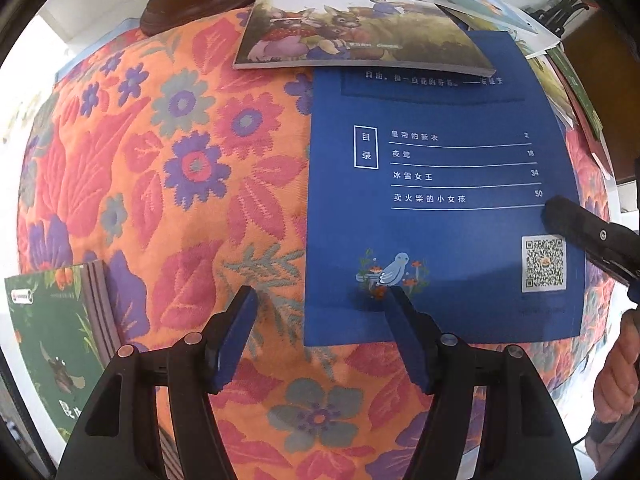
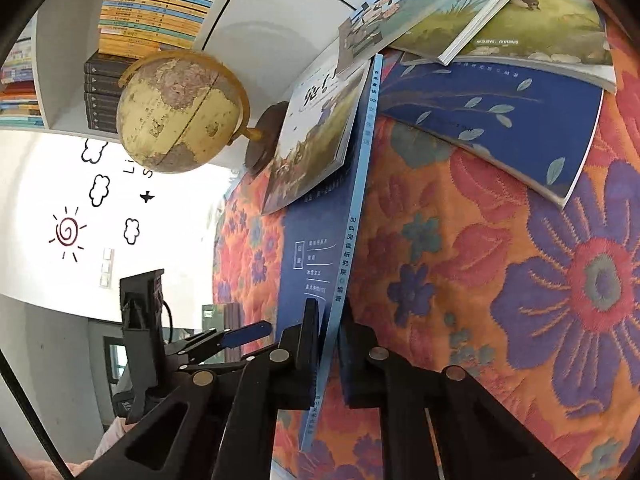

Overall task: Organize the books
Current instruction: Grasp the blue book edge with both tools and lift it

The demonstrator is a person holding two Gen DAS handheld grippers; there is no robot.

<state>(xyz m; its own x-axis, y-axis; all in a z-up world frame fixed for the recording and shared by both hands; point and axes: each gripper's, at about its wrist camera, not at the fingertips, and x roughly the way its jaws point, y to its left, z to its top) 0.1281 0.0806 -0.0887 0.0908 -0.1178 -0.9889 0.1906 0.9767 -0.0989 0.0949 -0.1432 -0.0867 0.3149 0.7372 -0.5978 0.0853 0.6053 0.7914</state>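
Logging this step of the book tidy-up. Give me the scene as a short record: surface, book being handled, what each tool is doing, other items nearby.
surface: orange quilted cloth with purple and red flowers
book handled: thin blue paperback with white contents list
right tool: shut on the blue paperback's spine edge
left tool: open, one finger over the paperback's lower left corner, gripping nothing
overlap: rabbit picture book lies over the paperback's top edge
nearby: green book stack; yellowed globe on brown wooden base
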